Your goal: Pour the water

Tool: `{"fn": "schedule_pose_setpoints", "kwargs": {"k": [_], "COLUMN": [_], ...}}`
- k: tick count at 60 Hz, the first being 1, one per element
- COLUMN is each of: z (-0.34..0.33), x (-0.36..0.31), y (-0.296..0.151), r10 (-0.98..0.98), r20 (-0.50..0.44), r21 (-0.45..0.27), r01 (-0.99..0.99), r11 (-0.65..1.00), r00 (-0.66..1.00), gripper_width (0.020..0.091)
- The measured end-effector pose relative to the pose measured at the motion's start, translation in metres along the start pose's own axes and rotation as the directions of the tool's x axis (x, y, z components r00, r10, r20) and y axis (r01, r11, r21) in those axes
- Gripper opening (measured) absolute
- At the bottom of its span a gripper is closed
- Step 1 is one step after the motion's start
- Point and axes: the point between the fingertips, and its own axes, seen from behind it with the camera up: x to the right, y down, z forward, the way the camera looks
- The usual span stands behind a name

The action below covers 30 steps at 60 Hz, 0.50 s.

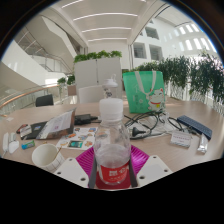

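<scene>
A clear plastic water bottle with a white cap and a red label stands upright between my fingers. Both magenta pads press against its sides, so my gripper is shut on it. The bottle's base is hidden below the fingers. A white cup stands on the table to the left of the fingers, a short way from the bottle.
The round table holds papers and a box at the left, black cables in the middle, and a green bag behind the bottle. A dark flat case lies at the right. Chairs and planters stand beyond.
</scene>
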Motion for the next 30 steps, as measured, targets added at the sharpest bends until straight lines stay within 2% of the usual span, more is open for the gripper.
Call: {"fn": "schedule_pose_setpoints", "kwargs": {"k": [6,13,15,19,20,23,30], "z": [-0.001,-0.005,-0.007,-0.016,-0.022,-0.035,-0.073], "x": [0.000,0.001,0.004,0.006,0.007,0.007,0.003], "y": [0.002,0.004,0.008,0.009,0.009,0.011,0.011], "r10": [-0.009,-0.005,0.002,0.016,0.020,0.030,0.048], "r20": [0.001,-0.012,-0.024,-0.046,-0.053,-0.068,-0.101], "r21": [0.000,-0.016,-0.039,-0.056,-0.056,-0.066,-0.089], "r01": [0.009,0.005,-0.003,-0.018,-0.023,-0.034,-0.057], "r11": [1.000,1.000,0.999,0.998,0.998,0.997,0.994], "r00": [1.000,1.000,1.000,0.999,0.998,0.997,0.994], "gripper_width": [0.0485,0.0565,0.0636,0.0847,0.0861,0.0839,0.0840]}}
